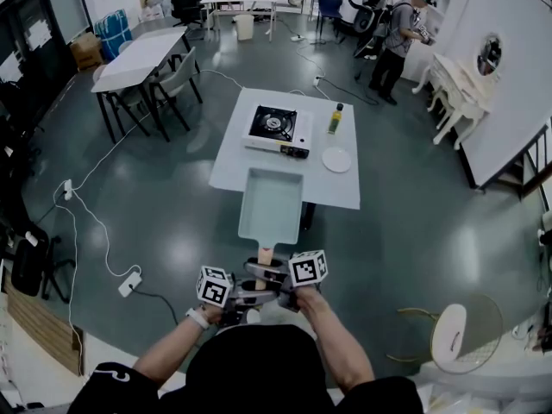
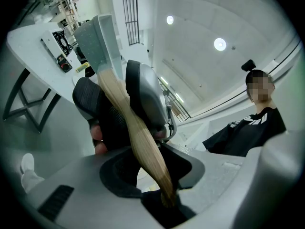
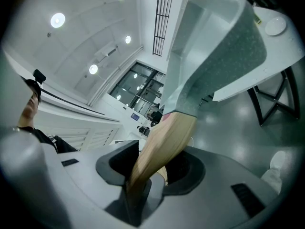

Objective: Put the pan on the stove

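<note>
Rectangular pan (image 1: 271,205), pale blue-green, smooth inside, with a flat bottom and low upright walls, held out level by its handle (image 1: 265,254) with the far end over the near edge of the white table (image 1: 233,166). Speckled, matt grey-green on the underside in the right gripper view. Handle of light, streaky-grained wood, flattened and widening toward the pan. Left tongs (image 2: 164,194) pinching the end of that handle, the wood running straight down into the gap between two smooth grey moulded jaws. Right tongs (image 3: 136,190) pinching the same handle from the other side, jaws pressed on the wood likewise. Both close together, each topped by a white cube with black square markers. Farther along the table, well apart from the pan, a boxy white stove (image 1: 278,128) with a square black top and a round burner. Just to its right a slim yellow bottle (image 1: 335,119) with a dark cap, upright. Nearer, a round white plate (image 1: 336,159), flat and glossy. Below, a shiny grey-green floor.
</note>
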Demonstrator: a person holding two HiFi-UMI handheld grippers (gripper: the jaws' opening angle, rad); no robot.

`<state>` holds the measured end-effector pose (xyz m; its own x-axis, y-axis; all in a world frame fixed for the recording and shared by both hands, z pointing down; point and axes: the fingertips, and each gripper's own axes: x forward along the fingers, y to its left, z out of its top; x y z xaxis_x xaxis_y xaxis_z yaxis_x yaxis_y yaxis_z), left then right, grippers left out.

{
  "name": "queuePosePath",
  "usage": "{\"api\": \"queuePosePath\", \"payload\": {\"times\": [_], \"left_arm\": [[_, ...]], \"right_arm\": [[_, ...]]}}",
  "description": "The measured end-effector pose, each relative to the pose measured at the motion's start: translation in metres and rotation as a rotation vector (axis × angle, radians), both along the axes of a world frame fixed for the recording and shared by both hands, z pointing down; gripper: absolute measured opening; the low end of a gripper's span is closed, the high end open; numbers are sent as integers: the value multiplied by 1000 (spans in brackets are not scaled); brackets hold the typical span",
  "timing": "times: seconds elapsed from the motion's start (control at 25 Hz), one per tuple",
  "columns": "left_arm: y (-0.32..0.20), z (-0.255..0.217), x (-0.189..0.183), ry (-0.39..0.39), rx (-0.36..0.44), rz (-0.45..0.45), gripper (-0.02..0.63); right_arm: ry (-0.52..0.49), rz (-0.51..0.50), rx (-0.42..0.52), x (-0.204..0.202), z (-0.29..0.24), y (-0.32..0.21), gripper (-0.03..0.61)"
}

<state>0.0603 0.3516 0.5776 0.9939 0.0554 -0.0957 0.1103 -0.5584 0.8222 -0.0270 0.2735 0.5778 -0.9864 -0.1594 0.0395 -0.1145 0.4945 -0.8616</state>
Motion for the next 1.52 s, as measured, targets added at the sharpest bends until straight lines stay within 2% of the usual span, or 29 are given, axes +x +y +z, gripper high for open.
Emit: {"api": "queuePosePath", "payload": {"times": [0.4, 0.84, 1.52], "left_arm": [[-21, 1, 3, 0, 11, 4, 123], [-50, 6, 3, -5, -12, -4, 121], [-121, 16, 11, -12, -47, 5, 120]], "right_arm": [[-4, 3, 7, 3, -2, -21, 149], [9, 1, -4, 4, 7, -51, 149], [-19, 0, -41, 11, 19, -121, 150]]}}
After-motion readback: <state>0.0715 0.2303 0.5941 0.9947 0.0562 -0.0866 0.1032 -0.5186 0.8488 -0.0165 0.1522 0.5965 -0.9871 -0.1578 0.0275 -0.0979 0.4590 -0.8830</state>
